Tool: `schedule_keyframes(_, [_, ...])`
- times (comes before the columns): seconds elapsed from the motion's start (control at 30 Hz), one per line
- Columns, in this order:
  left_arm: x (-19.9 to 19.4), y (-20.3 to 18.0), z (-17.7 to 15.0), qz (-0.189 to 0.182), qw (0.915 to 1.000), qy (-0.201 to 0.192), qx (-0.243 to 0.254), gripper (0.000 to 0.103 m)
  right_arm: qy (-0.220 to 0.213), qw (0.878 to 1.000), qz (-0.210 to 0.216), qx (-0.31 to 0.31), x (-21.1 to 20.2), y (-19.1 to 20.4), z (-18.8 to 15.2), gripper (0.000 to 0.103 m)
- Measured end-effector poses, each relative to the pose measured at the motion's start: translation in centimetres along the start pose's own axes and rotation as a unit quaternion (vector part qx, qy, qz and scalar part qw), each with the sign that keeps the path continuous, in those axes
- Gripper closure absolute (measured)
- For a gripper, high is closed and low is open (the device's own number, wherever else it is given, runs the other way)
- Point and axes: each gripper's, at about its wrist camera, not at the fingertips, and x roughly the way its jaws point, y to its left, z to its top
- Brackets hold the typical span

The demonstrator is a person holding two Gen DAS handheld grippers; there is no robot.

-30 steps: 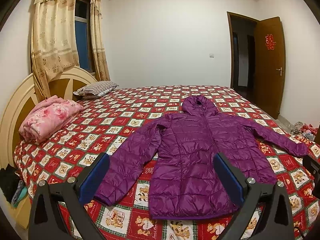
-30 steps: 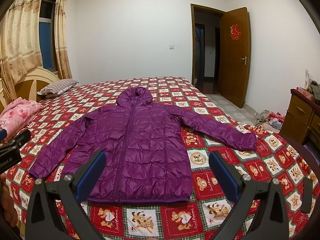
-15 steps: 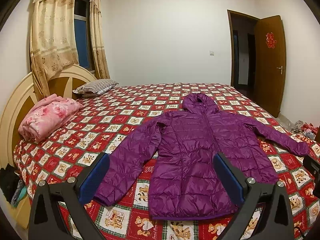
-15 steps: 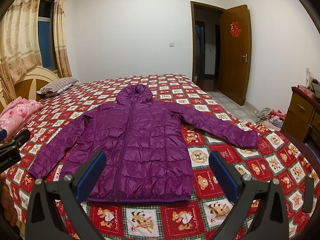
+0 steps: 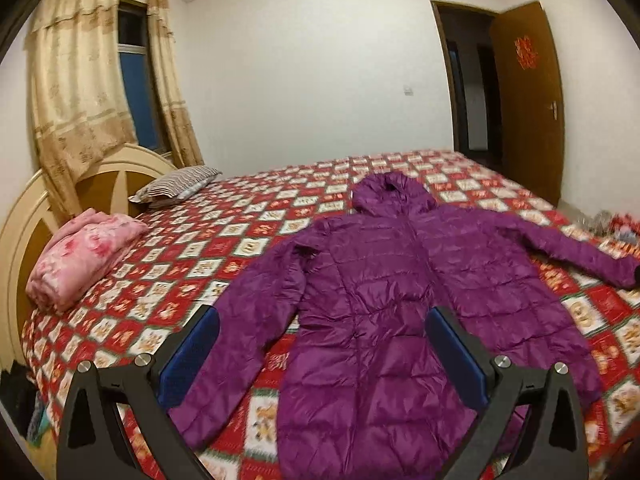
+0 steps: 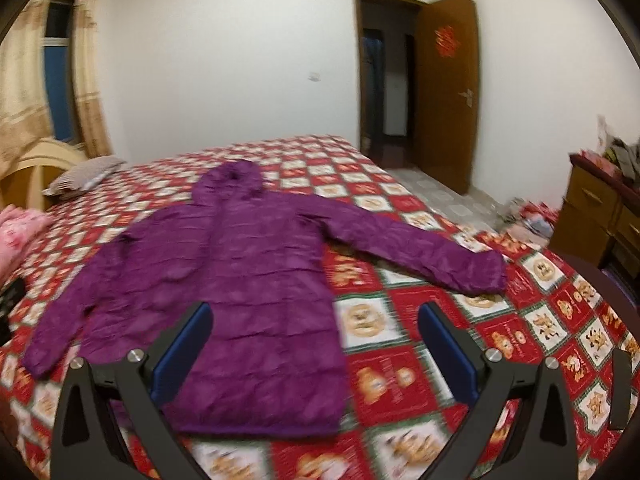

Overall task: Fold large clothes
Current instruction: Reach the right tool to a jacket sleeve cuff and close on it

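- Jacket, one purple quilted hooded piece, lies flat and face up on the bed just ahead of both grippers, hem nearest, hood farthest, both sleeves spread outward.
- Left gripper hangs above the hem with its two blue pads wide apart and nothing between them; the jacket's left sleeve lies just ahead of its left finger.
- Right gripper is likewise spread and empty, over the hem corner on its side; the right sleeve runs off ahead and to its right.
- Judging by the puffy shiny shell, the jacket is probably light, soft and slippery, so it may slide on itself and spring back from a fold. A pinch at a cuff or at a hem corner, catching both layers, looks the surest hold.
- Beneath it, one red checked bedspread covers the bed.
- Farther ahead and to the left: one folded pink blanket, one striped pillow.
- Farthest: two curtains, one open wooden door.
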Motion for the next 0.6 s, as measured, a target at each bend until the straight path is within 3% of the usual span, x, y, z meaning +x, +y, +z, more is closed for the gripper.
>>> schedule_keyframes(0.17, [6.6,-1.1,0.5,-0.006,0.9996,0.028,-0.001,0.001,0.05,0.994,-0.071,0.067,8.1,-7.6,1.5,0.0])
schedule_keyframes(0.3, [11.3,-1.9,0.8,-0.003,0.9987,0.051,-0.001,0.001,0.09,0.981,-0.13,0.108,13.9,-13.5,2.2,0.0])
schedule_keyframes(0.47, [16.3,-2.5,0.8,0.013,0.9966,0.081,0.011,0.001,0.142,0.965,-0.164,0.15,18.9,-18.9,2.1,0.012])
schedule_keyframes(0.57, [18.9,-2.6,0.5,0.024,0.9947,0.099,0.016,0.001,0.14,0.967,-0.169,0.126,19.4,-19.0,2.5,0.021])
schedule_keyframes(0.6, [19.6,-2.5,0.4,0.027,0.994,0.105,0.016,0.001,0.139,0.969,-0.167,0.119,19.4,-18.9,2.6,0.032])
